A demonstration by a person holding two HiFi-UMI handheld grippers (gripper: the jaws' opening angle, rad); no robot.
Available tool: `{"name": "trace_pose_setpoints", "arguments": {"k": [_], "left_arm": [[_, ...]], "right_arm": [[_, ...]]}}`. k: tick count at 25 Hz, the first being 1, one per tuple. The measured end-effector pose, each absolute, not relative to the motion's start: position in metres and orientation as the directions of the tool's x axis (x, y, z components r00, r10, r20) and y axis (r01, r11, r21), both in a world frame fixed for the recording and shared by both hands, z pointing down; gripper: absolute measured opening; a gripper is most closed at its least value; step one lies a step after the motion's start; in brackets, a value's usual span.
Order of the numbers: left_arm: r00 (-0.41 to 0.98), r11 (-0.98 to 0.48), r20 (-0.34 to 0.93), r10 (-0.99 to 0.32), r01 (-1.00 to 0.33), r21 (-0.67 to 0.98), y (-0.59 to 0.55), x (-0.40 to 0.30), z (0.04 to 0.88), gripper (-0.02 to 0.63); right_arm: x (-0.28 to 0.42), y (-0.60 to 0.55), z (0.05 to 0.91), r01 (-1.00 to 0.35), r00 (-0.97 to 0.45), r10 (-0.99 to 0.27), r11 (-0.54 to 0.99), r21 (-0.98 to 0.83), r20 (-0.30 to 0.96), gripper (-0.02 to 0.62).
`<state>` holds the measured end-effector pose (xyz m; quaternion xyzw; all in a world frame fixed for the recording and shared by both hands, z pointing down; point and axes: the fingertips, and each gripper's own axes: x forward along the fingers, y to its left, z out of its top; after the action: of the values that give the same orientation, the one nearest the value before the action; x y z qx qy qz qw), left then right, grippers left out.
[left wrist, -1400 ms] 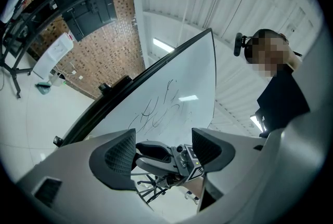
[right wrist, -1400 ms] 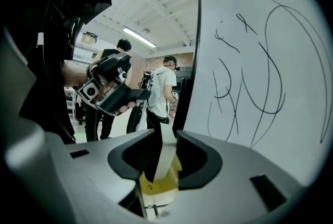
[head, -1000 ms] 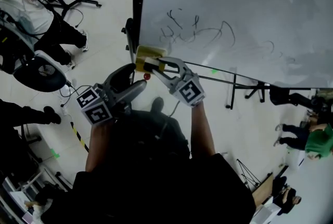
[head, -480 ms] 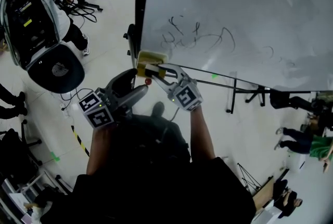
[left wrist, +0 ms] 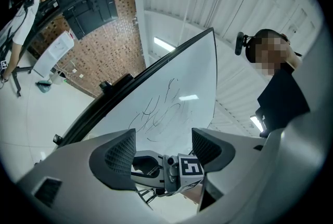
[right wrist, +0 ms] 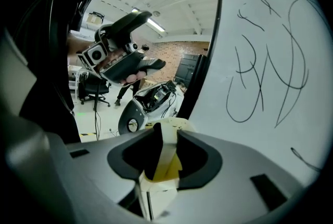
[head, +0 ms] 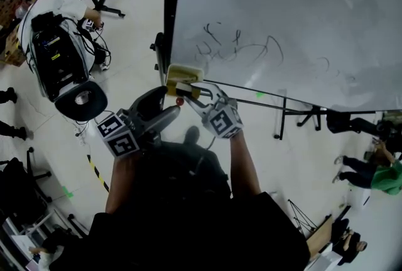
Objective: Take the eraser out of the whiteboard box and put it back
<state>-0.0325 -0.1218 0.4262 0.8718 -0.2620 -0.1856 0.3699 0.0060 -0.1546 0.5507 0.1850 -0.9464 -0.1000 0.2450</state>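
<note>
A yellow and white eraser (head: 183, 73) sits at the lower left corner of the whiteboard (head: 282, 12), which bears dark scribbles. My right gripper (head: 186, 86) is shut on it. In the right gripper view the eraser (right wrist: 165, 158) stands edge-on between the two dark pads of the right gripper (right wrist: 165, 146), with the whiteboard (right wrist: 270, 62) close on the right. My left gripper (head: 163, 105) hangs just below and left of it, open and empty. The left gripper view shows the left gripper (left wrist: 164, 147) with wide jaws, and beyond them the right gripper (left wrist: 169, 171). No box is clearly visible.
A person with a backpack rig (head: 56, 43) bends beside an office chair (head: 78, 100) at the left. The whiteboard's black stand legs (head: 282, 114) reach across the floor at the right. More people (head: 377, 169) are at the far right. Striped tape (head: 95, 169) marks the floor.
My right gripper has sunk slightly with the eraser at the board's lower left corner. The left gripper has stayed put. The person at the left has shifted.
</note>
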Motion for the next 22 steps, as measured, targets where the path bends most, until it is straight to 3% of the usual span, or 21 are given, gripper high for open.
{"name": "trace_pose_setpoints", "arguments": {"k": [22], "left_arm": [[0.791, -0.583, -0.118, -0.601, -0.332, 0.742, -0.12, -0.032, 0.427, 0.331]], "right_arm": [[0.015, -0.162, 0.542, -0.403, -0.8, -0.469, 0.882, 0.245, 0.374, 0.199]]}}
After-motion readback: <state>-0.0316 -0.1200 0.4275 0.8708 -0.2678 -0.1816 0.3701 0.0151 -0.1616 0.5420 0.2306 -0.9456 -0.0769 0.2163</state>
